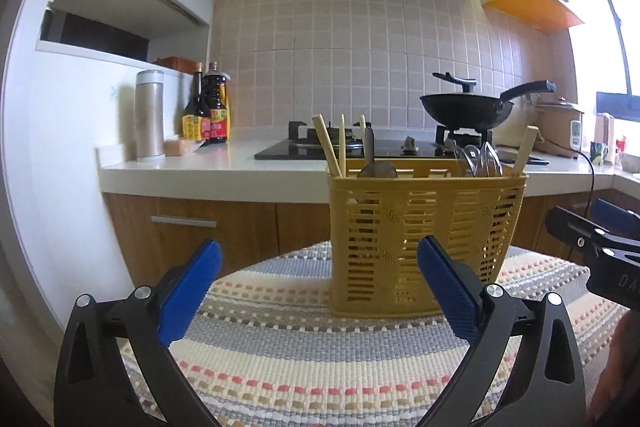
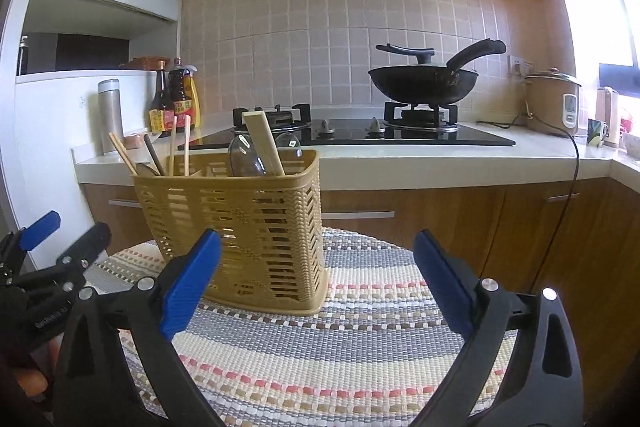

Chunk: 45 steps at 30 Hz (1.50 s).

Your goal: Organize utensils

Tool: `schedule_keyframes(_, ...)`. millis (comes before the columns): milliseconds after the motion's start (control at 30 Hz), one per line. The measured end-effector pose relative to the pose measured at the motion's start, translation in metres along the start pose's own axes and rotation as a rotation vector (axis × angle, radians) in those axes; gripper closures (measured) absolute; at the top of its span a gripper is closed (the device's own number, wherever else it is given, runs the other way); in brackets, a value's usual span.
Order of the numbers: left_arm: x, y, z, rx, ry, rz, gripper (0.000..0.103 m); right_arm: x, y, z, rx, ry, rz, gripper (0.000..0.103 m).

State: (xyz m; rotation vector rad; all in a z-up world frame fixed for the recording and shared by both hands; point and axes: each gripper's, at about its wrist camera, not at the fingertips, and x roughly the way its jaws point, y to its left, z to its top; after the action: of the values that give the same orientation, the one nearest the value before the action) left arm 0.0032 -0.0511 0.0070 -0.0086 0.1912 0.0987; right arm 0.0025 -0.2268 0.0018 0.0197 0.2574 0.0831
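Note:
A yellow slotted plastic utensil basket (image 1: 424, 239) stands upright on a striped woven mat (image 1: 304, 355); it also shows in the right wrist view (image 2: 244, 227). In it stand wooden chopsticks (image 1: 330, 145), a dark-handled utensil (image 1: 369, 147), clear plastic spoons (image 1: 482, 157) and a wooden spatula handle (image 1: 526, 149). My left gripper (image 1: 319, 279) is open and empty, just in front of the basket. My right gripper (image 2: 316, 277) is open and empty, in front of the basket's right end. Each gripper shows at the edge of the other's view.
Behind the mat runs a white kitchen counter (image 1: 192, 167) with a gas hob (image 2: 360, 135), a black wok (image 2: 424, 81), sauce bottles (image 1: 206, 111), a steel flask (image 1: 149, 115) and a rice cooker (image 2: 554, 103). Wooden cabinets (image 2: 440, 219) stand below.

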Motion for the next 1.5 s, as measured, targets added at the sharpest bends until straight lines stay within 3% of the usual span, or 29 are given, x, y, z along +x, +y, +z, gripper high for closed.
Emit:
schedule_keyframes(300, -0.01, 0.006, 0.002, -0.023, -0.036, 0.016, 0.008, -0.015, 0.008, 0.001, -0.055, -0.057, -0.02, 0.008)
schedule_keyframes(1500, -0.013, 0.003, 0.004, -0.008, -0.031, 0.004, 0.008, -0.018, 0.003, 0.003, -0.032, -0.043, -0.023, 0.008)
